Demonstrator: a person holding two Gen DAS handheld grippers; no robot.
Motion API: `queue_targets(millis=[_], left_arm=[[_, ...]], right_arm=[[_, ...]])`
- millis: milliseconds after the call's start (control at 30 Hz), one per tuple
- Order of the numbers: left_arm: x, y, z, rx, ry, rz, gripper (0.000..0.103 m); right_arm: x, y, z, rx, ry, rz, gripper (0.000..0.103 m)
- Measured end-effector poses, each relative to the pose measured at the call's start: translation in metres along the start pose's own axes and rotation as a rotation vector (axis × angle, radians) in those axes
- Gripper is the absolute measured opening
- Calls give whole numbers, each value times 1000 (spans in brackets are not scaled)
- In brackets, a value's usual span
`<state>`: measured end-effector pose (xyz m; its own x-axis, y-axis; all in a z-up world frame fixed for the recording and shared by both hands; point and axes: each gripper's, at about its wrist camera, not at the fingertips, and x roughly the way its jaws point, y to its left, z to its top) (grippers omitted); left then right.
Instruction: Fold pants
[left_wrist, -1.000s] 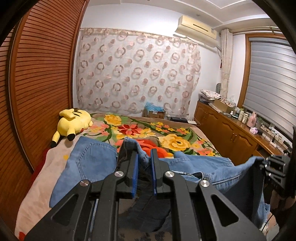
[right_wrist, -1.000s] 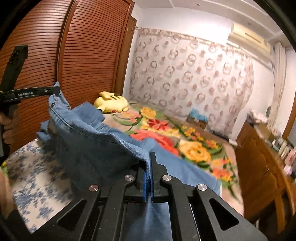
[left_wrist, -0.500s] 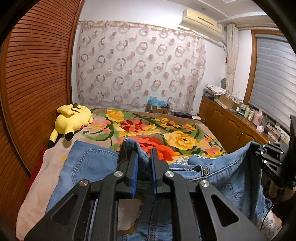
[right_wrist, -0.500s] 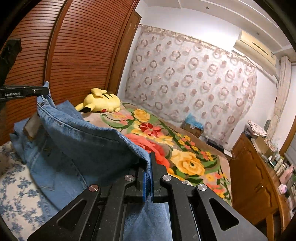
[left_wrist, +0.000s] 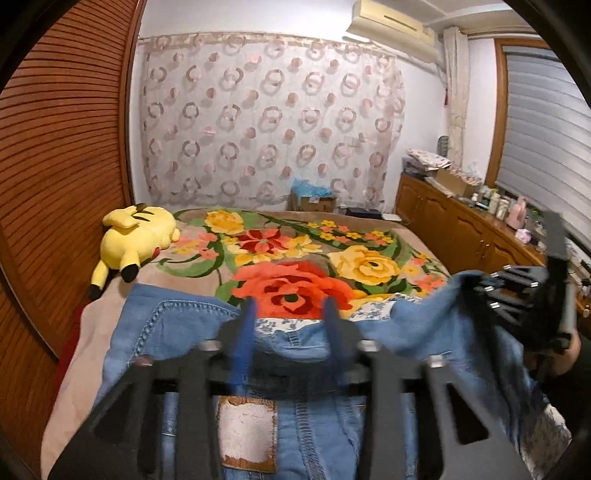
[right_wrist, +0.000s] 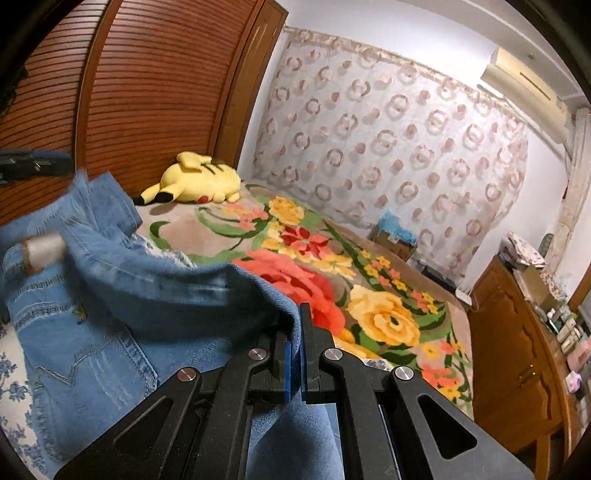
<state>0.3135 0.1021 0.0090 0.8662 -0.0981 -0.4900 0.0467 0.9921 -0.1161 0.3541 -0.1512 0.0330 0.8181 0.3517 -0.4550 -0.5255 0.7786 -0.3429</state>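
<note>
A: Pants (left_wrist: 173, 332), blue denim, pale stitching, a worn leather patch (left_wrist: 246, 432) at the waistband. They lie at the near end of the bed, on a plush floral blanket (left_wrist: 295, 266).

B: Left gripper (left_wrist: 290, 314)?

A: Jaws have just been opening, now well parted; waistband lies below and between the fingers, pads not pressing it.

B: Right gripper (right_wrist: 294, 325)?

A: Pinched tight on a raised denim edge.

B: Containers?

A: Far end, a cardboard box (left_wrist: 312, 201) with something blue crumpled on top; contents unclear
</note>
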Motion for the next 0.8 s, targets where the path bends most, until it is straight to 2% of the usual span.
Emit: queue_targets(millis=[100,133,167,200,233,433,600,733,800], left_arm=[[-4,-2,-7,12,15,-34,49],[-5,-4,-11,21,32,-42,52],[-4,-6,-12,26,40,-48,57],[-3,-9,-17,31,53,-62,68],[-2,-12,-23,36,67,-77,75],[10,-26,-48,63,150,-85,76],[7,-36,-60,71,170,-88,76],[1,-50,-69,86,182,-99,76],[-1,-54,-72,93,191,-104,76]], right_arm=[[5,-6,2,26,25,22,2],[5,-9,3,44,33,34,2],[6,-13,5,58,38,39,2],[6,-17,7,72,41,44,2],[6,-20,8,83,44,49,2],[-3,-32,12,130,56,72,3],[-4,-39,10,152,74,81,27],[-11,-41,9,166,82,79,39],[-20,-42,5,178,87,85,41]])
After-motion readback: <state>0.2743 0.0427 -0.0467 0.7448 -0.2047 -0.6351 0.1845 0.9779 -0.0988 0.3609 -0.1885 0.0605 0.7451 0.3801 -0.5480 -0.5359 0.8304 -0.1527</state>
